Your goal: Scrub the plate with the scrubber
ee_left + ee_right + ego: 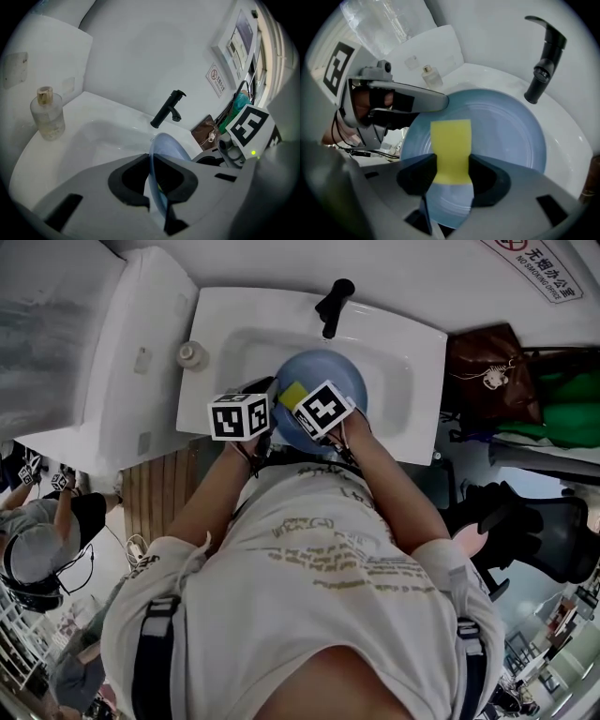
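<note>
Jaws sit over the sink (412, 343) in the head view, the plate (328, 371) held in its basin; left gripper (157, 205) view, pinching the plate's rim; right gripper (452, 170) view, squeezing the scrubber (451, 140) on the plate's face.

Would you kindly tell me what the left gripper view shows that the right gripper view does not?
Only the left gripper view: the plate seen edge-on, its rim clamped in the left gripper, and a red-and-white sign behind the sink. Only the right gripper view: the plate's broad blue face, with the yellow scrubber clamped in the right gripper in front of it. Both: the plate, the black tap, the clear bottle and the white sink.
</note>
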